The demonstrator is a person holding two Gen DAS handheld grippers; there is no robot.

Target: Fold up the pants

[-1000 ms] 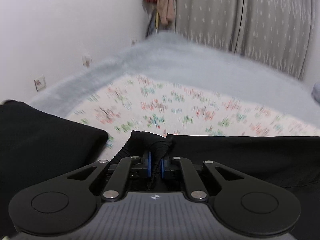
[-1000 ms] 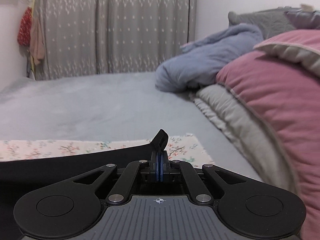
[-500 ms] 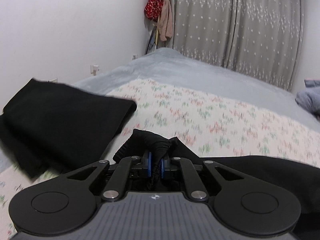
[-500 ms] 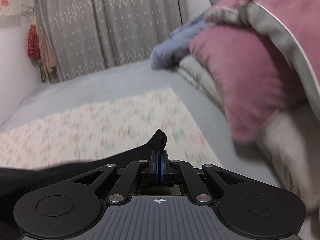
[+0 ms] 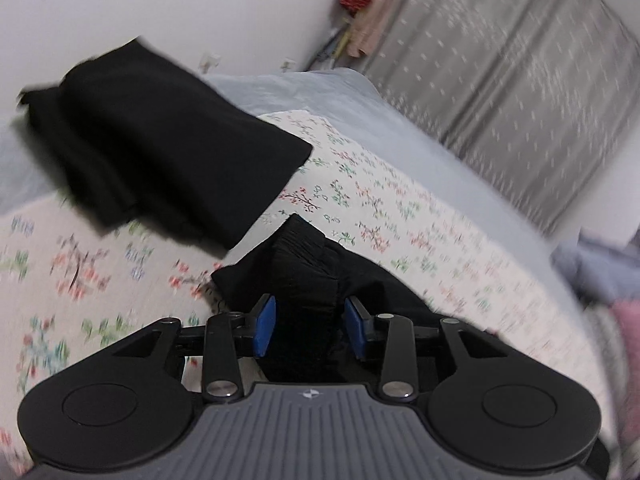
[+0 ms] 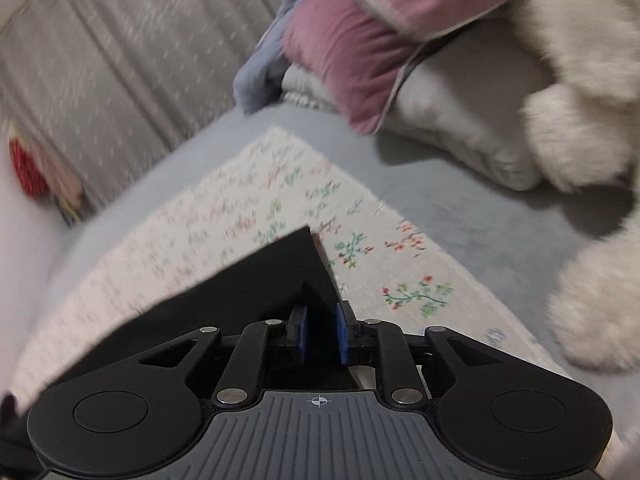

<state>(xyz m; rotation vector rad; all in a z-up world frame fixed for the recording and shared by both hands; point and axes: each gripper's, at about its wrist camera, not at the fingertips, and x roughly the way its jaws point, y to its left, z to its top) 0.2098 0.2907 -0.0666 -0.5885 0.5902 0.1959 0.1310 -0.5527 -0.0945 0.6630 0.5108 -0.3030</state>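
Both grippers spread, pants lying on floral sheet

The left gripper [image 5: 310, 330] and right gripper [image 6: 320, 334] are standing released around black pants [image 5: 308, 256], which are lying at the near edge of the floral sheet [image 5: 380, 216].

Right gripper [image 6: 320, 332]: blue pads [image 6: 341, 334] stand apart, black pants [image 6: 240, 292] fabric lying between them; contact with the pads cannot be confirmed. A pointed corner of the pants projects forward over the floral sheet [image 6: 256, 200], which lies on a grey-blue bed cover [image 6: 460, 208]. Beyond: pink pillow [image 6: 344, 52], grey pillow [image 6: 448, 128], white fluffy item [image 6: 584, 128] at right, grey curtain [image 6: 104, 64] at left. Background is motion-blurred
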